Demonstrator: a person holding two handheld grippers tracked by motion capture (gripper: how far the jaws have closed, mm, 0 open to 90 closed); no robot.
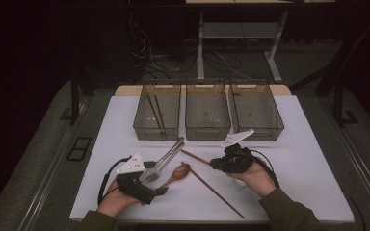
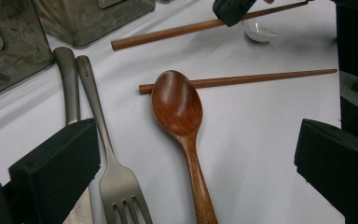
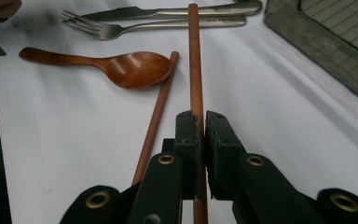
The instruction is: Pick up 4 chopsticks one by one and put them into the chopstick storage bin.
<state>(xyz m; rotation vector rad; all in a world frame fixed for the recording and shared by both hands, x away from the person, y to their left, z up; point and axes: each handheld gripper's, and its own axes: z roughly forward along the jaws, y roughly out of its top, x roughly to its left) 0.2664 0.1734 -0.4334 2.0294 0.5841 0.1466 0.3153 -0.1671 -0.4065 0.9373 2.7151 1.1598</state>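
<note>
Cutlery lies loose on the white table in front of three mesh bins; the leftmost bin already holds two dark chopsticks. In the high view the left gripper sits at the near left beside the fork and knife, and the right gripper is at centre right over one chopstick. A second chopstick runs diagonally toward the near edge.

Left gripper view: its jaws stand wide apart and hold nothing. The wooden spoon lies between them, its bowl touching the end of the loose chopstick. The fork lies just beside the left jaw.

Right gripper view: the jaws are closed on the chopstick, pinching it near one end, with the shaft running straight ahead. The other chopstick lies just beside it, angled in to touch the spoon.

Judgement: the step appears to be lifting this chopstick toward the leftmost bin. With the grip so near the end, the far tip may droop; lift level and clear of its neighbour.
</note>
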